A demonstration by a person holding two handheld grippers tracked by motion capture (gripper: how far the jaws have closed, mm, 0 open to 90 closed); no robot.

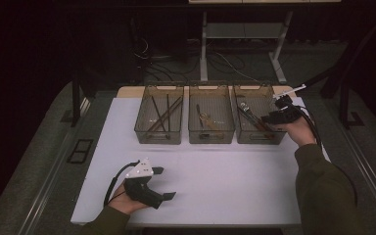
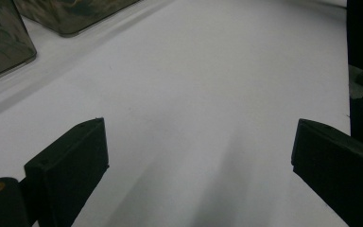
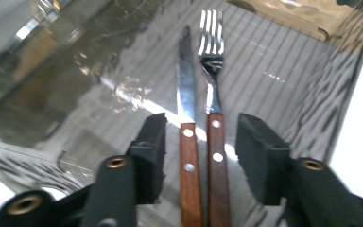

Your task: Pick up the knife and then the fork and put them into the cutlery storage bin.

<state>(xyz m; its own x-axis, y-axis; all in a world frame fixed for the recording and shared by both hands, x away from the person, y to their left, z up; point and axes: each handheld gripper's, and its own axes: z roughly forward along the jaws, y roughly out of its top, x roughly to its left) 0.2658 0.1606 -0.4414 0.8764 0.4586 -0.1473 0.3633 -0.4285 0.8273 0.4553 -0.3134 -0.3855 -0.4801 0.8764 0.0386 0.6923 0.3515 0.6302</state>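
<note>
A knife (image 3: 185,90) and a fork (image 3: 211,52), both with brown riveted wooden handles, lie side by side on the floor of the right clear bin (image 1: 252,88). My right gripper (image 3: 201,127) reaches down into that bin, and its jaws stand apart on either side of the two handles without pressing them. In the high view the right gripper (image 1: 268,118) hangs over the bin's right part, above the cutlery (image 1: 249,114). My left gripper (image 1: 165,183) rests low over the white table (image 1: 215,176) near the front left. It is open and nothing lies between its fingers (image 2: 71,165).
Three clear bins stand in a row at the back of the table: the left one (image 1: 159,88) holds long dark sticks, the middle one (image 1: 211,88) some brownish utensils. Two bin corners (image 2: 4,42) show ahead of the left gripper. Dark floor and table legs lie beyond.
</note>
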